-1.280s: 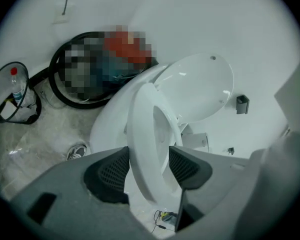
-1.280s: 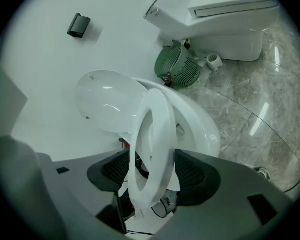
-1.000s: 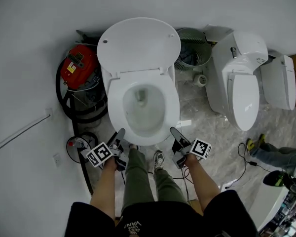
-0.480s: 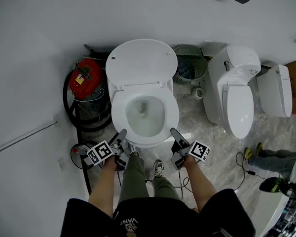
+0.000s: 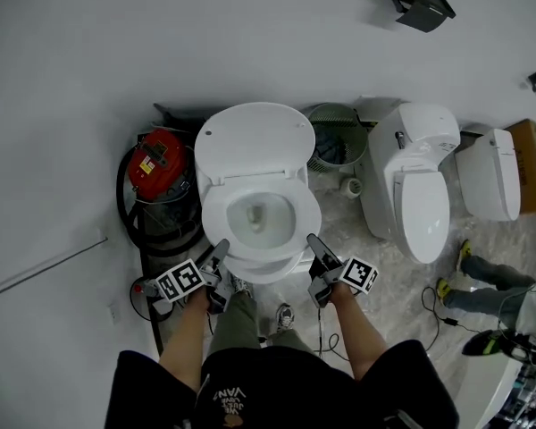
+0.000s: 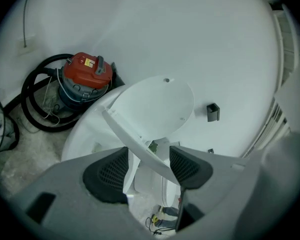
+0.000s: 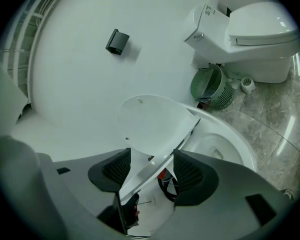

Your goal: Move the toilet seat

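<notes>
Loosely, open left tongs (image 5: 218,248) and closing right tongs (image 5: 313,241) straddle the toilet seat (image 5: 211,213) rim, unclamped.

The toilet seat (image 5: 308,214) is a white oval ring, plain and glossy. In the head view it is a little toward 12 o'clock from the middle, with its hinge end at 12 o'clock and its front at 6 o'clock. It is tilted: the thin front edge (image 6: 140,146) (image 7: 155,166) stands lifted off the bowl (image 5: 259,213).

The person wears a black short-sleeved shirt (image 5: 286,391) and olive trousers (image 5: 237,324); left gripper (image 6: 149,166) and right gripper (image 7: 151,166) are grey, black-padded, with black-and-white marker cubes (image 5: 180,282).
</notes>
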The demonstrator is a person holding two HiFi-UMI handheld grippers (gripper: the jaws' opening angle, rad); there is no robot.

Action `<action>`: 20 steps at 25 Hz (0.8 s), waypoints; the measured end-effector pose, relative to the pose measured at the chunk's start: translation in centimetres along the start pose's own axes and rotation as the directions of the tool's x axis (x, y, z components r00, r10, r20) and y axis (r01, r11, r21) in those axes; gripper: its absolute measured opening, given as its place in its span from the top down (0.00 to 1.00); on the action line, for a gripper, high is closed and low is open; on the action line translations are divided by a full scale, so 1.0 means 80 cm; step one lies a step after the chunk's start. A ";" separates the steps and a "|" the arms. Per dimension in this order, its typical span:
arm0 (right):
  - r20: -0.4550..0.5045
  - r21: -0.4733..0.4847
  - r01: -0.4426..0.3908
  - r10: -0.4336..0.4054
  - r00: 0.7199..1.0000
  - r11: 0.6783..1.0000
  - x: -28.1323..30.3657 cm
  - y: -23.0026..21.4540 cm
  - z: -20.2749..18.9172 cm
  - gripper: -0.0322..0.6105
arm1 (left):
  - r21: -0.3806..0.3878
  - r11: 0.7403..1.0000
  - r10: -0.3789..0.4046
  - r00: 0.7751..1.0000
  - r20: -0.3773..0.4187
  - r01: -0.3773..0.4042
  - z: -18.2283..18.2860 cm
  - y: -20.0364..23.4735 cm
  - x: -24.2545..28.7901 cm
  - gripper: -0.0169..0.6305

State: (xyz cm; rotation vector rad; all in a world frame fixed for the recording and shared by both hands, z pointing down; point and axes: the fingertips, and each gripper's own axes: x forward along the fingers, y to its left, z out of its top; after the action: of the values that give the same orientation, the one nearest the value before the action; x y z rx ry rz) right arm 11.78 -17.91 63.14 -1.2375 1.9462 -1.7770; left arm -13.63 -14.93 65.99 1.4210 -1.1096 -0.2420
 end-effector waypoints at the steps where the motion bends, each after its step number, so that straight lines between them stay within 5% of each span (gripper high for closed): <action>1: 0.007 -0.002 -0.003 0.003 1.000 1.000 0.002 0.005 0.004 0.54 | 0.005 1.000 -0.007 1.000 -0.002 0.007 0.004 -0.005 0.001 0.58; 5: 0.032 -0.024 0.065 -0.064 0.997 0.998 0.003 0.006 0.021 0.55 | -0.003 0.999 -0.039 0.999 0.012 0.039 0.026 -0.022 0.005 0.56; 20: 0.161 -0.062 -0.027 0.036 0.986 0.998 0.050 0.074 0.082 0.55 | -0.030 0.980 -0.193 0.980 0.050 0.195 0.105 -0.081 0.028 0.51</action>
State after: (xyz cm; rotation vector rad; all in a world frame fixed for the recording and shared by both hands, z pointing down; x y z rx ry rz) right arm 11.18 -25.91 57.72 -1.3185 1.9286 -1.5607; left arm -15.51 -23.45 59.60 1.5003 -0.9999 -0.4337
